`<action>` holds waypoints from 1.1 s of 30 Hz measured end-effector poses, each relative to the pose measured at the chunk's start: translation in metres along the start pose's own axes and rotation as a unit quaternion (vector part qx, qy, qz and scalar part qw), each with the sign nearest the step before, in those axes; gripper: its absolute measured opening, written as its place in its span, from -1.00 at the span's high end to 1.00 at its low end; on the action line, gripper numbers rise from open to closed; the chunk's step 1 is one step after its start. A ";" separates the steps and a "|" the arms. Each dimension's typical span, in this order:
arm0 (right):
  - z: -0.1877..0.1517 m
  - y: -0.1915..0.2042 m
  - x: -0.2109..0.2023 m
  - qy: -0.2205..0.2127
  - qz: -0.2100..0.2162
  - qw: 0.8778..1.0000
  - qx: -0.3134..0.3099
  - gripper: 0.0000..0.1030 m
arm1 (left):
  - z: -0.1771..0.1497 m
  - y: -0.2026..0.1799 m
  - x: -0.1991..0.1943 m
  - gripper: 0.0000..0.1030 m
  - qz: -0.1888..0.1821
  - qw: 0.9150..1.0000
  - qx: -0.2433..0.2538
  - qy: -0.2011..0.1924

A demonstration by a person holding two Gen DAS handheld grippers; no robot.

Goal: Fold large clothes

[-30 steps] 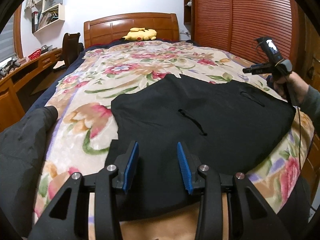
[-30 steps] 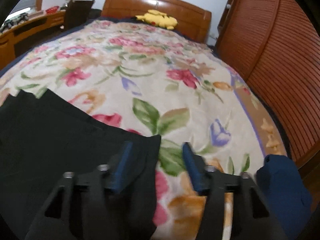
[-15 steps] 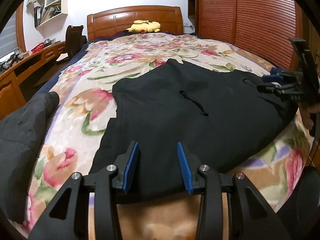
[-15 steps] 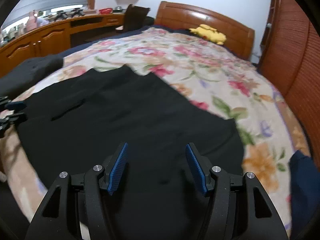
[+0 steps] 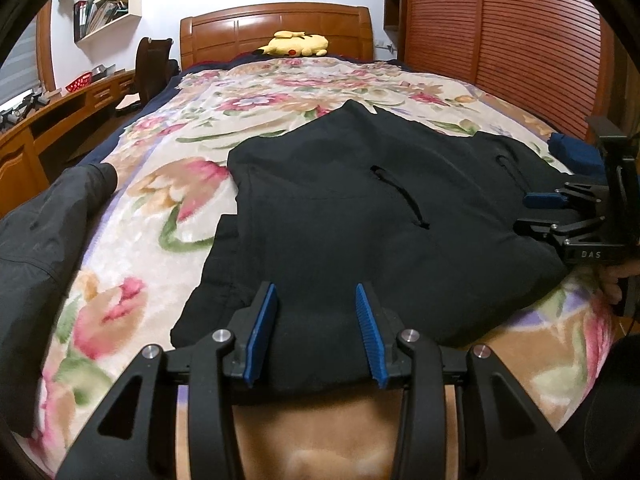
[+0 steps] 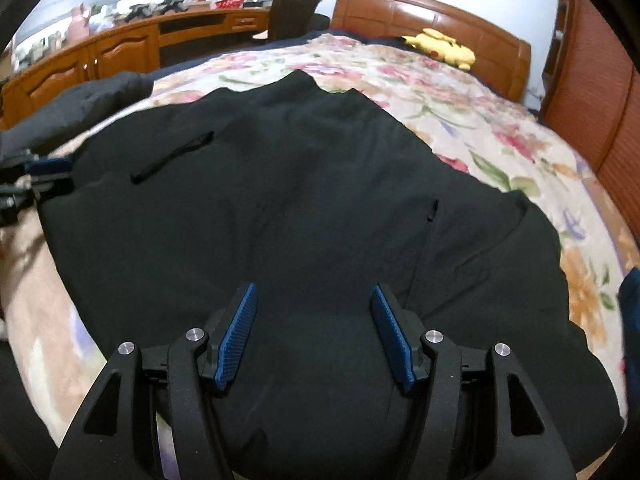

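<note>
A large black garment with two slit pockets lies spread across the floral blanket on the bed. My left gripper hovers open over the garment's near left edge, with cloth below its blue pads and nothing pinched. In the right wrist view the same garment fills the middle, and my right gripper stands open above its near hem. Each gripper shows in the other's view: the right gripper at the garment's right edge with a hand behind it, the left gripper at the far left.
A dark grey garment lies on the bed's left side. A folded blue item sits at the right edge. A yellow plush rests by the wooden headboard. A desk and chair stand left, a slatted wardrobe right.
The right gripper swung from the bare blanket at the garment's right end to over its near hem and dropped lower. The left gripper sank slightly toward the near edge. Both stayed open.
</note>
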State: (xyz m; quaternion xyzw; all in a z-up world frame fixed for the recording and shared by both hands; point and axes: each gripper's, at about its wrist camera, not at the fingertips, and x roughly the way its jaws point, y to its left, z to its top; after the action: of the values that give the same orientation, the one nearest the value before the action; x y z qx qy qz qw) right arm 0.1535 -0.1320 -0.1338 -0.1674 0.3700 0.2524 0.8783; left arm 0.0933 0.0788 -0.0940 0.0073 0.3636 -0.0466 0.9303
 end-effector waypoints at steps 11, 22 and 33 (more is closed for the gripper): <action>-0.015 -0.013 -0.047 -0.049 -0.028 0.998 -0.001 -0.18 | -0.001 0.001 -0.005 0.22 0.010 1.000 -0.002 0.003; -0.058 -0.084 -0.067 -0.028 -0.056 0.996 0.067 -0.17 | -0.006 0.003 -0.019 0.22 0.021 0.999 -0.021 -0.011; -0.048 -0.055 -0.076 -0.057 -0.112 0.992 0.012 -0.16 | -0.020 0.013 -0.028 0.17 0.062 0.998 -0.026 -0.007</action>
State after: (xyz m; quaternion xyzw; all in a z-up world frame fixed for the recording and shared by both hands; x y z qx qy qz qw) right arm 0.1115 -0.2241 -0.1041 -0.1830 0.3009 0.1570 0.9227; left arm 0.0612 0.0953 -0.0900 0.0056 0.3572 0.0202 0.9338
